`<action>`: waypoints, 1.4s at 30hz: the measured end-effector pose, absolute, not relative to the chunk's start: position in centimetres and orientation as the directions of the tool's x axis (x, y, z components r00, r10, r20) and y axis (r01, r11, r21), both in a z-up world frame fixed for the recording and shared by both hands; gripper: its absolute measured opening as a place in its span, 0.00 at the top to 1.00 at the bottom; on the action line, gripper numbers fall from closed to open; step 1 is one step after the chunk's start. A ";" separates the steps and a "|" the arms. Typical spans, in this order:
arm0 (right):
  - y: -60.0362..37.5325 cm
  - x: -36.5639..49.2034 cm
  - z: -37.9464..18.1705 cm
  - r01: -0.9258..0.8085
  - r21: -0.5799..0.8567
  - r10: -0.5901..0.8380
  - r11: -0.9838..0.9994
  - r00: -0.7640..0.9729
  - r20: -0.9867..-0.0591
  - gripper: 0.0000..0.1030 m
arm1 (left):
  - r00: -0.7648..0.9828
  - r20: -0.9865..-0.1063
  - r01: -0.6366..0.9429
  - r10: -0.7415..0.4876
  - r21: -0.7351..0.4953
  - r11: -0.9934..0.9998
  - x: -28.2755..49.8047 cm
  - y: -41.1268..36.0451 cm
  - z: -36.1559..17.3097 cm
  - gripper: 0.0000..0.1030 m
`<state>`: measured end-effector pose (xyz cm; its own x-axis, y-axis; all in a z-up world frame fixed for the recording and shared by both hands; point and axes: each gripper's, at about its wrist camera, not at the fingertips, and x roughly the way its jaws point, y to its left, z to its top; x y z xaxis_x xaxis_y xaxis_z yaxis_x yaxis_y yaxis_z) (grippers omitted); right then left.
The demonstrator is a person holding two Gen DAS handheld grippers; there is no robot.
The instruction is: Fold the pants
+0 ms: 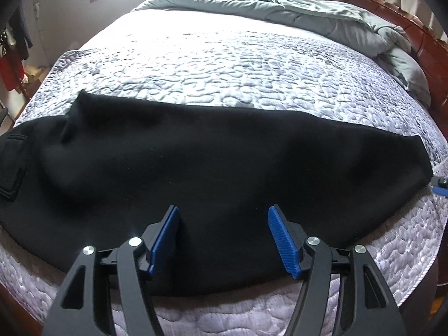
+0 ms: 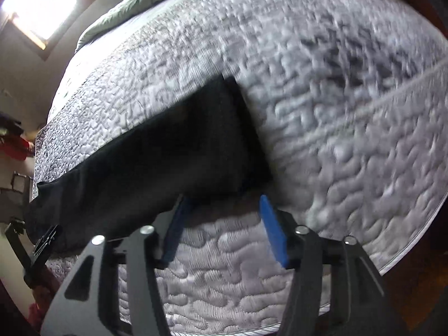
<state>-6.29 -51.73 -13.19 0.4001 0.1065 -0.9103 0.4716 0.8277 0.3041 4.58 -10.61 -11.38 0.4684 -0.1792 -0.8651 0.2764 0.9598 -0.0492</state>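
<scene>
Black pants [image 1: 196, 168] lie flat across the near edge of the bed, legs stacked, waistband with a pocket at the far left and leg hems at the right. My left gripper [image 1: 224, 212] is open, its blue pads just above the pants' near edge at mid-length. My right gripper [image 2: 224, 200] is open at the near corner of the pants' hem end [image 2: 196, 145]; that view is motion-blurred. The right gripper's tip also shows in the left wrist view [image 1: 442, 187] beside the hem. The left gripper's body shows in the right wrist view [image 2: 44, 240].
The bed has a quilted grey-white mattress cover [image 1: 224, 64]. A crumpled grey duvet [image 1: 322, 14] lies at the far side by the wooden headboard [image 1: 420, 36]. Clothes hang at the left [image 1: 11, 64]. A bright window [image 2: 42, 2] is beyond the bed.
</scene>
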 end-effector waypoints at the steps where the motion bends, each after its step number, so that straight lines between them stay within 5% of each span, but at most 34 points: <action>1: -51.8 -6.4 -13.6 0.486 0.325 0.122 0.812 0.402 -0.907 0.44 | 0.468 -0.865 0.277 -0.183 -0.053 0.959 4.4 -10.6 -11.3 0.32; 5: -52.8 -6.0 -15.4 0.514 0.482 0.230 0.710 0.477 -0.848 0.36 | 0.465 -0.866 0.278 -0.185 -0.056 0.959 4.1 -10.5 -11.1 0.31; 10: -52.9 -4.2 -15.9 0.507 0.503 0.219 0.700 0.518 -0.827 0.41 | 0.457 -0.871 0.255 -0.183 -0.069 0.965 3.8 -9.6 -11.2 0.29; 13: -52.4 -3.1 -15.6 0.470 0.524 0.242 0.710 0.536 -0.809 0.82 | 0.457 -0.873 0.246 -0.171 -0.060 0.967 3.8 -9.2 -11.3 0.28; 18: -52.9 -3.1 -12.7 0.427 0.558 0.230 0.711 0.609 -0.759 0.91 | 0.463 -0.869 0.240 -0.173 -0.065 0.969 3.8 -8.9 -11.0 0.28; 21: -54.4 -4.5 -11.0 0.448 0.560 0.182 0.696 0.645 -0.742 0.91 | 0.479 -0.861 0.242 -0.174 -0.062 0.968 3.8 -8.8 -10.8 0.25; 24: -55.6 -4.8 -12.3 0.543 0.423 0.070 0.726 0.554 -0.830 0.91 | 0.463 -0.869 0.237 -0.174 -0.068 0.969 4.0 -8.8 -11.5 0.25; 29: -56.3 -5.0 -15.6 0.588 0.429 0.101 0.686 0.507 -0.856 0.90 | 0.459 -0.872 0.261 -0.171 -0.052 0.964 3.6 -8.8 -12.1 0.24; 34: -55.0 -5.3 -13.9 0.597 0.337 0.039 0.728 0.455 -0.890 0.64 | 0.484 -0.860 0.211 -0.159 -0.062 0.976 3.6 -5.1 -9.9 0.24; 37: -52.8 -6.1 -11.5 0.612 0.174 -0.093 0.772 0.380 -0.920 0.64 | 0.481 -0.871 0.127 -0.099 -0.043 0.991 4.0 -0.6 -9.0 0.24; 42: -47.4 -6.6 -8.6 0.517 0.128 -0.126 0.846 0.428 -0.895 0.58 | 0.430 -0.902 -0.097 -0.049 -0.100 0.990 4.5 8.4 -9.2 0.24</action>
